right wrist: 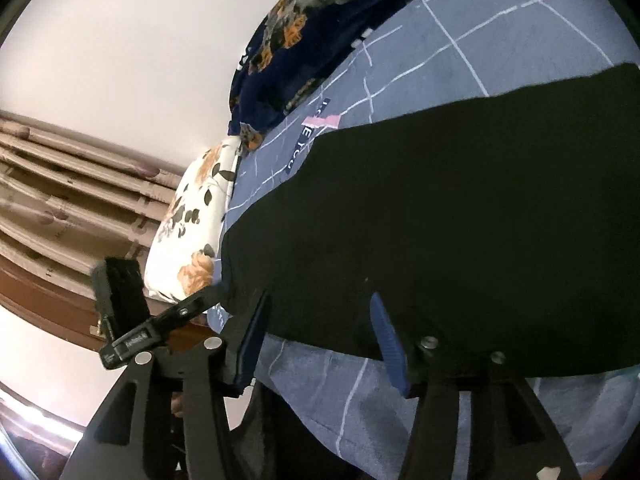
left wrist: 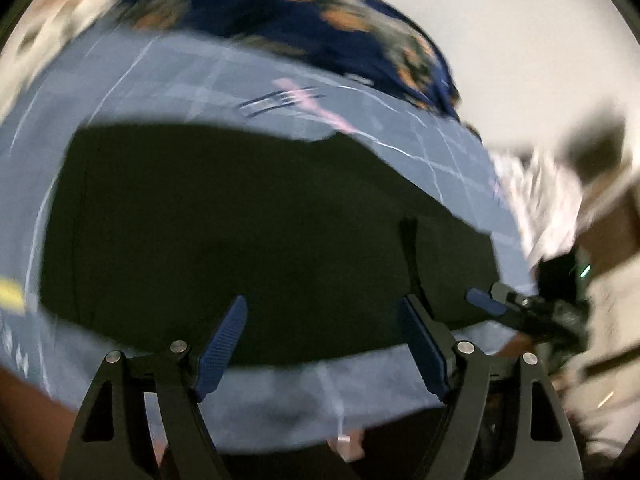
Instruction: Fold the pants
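Black pants point(left wrist: 260, 220) lie spread flat on a blue checked bed sheet point(left wrist: 140, 80); the left wrist view is blurred. My left gripper point(left wrist: 323, 300) is open, its blue pads wide apart above the near edge of the pants and nothing pinched between them. In the right wrist view the same pants point(right wrist: 460, 220) fill the right half. My right gripper point(right wrist: 319, 295) is open too, its fingertips over the near hem without pressing on the cloth. One blue finger point(left wrist: 486, 304) of the right gripper shows at the right of the left wrist view.
A dark blue floral blanket point(right wrist: 320, 20) is heaped at the far side of the sheet point(right wrist: 480, 20). A white floral pillow point(right wrist: 196, 220) lies at the bed's edge, with beige curtains point(right wrist: 60, 180) behind. The left tool's black housing point(right wrist: 132, 320) is close by.
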`<move>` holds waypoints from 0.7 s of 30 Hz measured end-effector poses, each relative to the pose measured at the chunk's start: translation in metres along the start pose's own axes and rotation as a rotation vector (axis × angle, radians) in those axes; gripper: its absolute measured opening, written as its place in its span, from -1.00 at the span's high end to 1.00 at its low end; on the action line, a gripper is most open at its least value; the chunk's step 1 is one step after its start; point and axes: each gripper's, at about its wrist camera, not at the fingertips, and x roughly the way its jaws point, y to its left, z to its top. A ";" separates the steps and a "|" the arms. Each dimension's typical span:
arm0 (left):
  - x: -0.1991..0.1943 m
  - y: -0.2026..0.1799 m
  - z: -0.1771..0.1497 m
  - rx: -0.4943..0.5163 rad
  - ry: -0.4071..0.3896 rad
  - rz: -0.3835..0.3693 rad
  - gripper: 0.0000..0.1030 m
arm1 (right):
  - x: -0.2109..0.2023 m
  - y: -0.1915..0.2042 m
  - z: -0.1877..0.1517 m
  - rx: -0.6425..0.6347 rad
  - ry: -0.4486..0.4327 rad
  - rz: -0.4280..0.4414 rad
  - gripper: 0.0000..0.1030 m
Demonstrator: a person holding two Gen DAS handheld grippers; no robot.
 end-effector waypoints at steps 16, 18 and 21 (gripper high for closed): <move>-0.031 0.135 -0.020 -0.380 0.042 -0.143 -0.47 | 0.001 -0.014 -0.003 0.093 0.000 0.026 -0.20; -0.028 0.134 -0.018 -0.365 0.040 -0.125 -0.47 | -0.002 -0.013 -0.002 0.089 -0.010 0.028 -0.24; -0.016 0.140 -0.013 -0.398 0.053 -0.123 -0.47 | 0.001 -0.017 -0.001 0.110 -0.010 0.033 -0.29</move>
